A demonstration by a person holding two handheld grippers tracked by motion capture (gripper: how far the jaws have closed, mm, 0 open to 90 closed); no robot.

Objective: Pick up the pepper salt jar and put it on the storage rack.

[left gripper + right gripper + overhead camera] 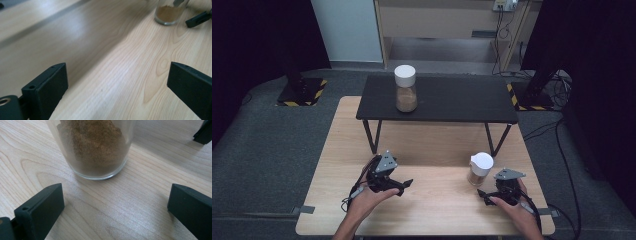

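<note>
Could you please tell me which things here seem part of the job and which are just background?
Likely in play:
- small white-lidded glass jar of brown powder, before the open right gripper
- open left gripper

Probably background:
- taller white-lidded jar
- black raised shelf
- light wooden table

A light wooden table [337, 150] carried a low black shelf [447, 95] on thin legs — standing across its far half. One glass jar of brown powder (white-lidded) [480, 170] stood on the tabletop's right side; a taller one [405, 90] stood on the shelf.
</note>
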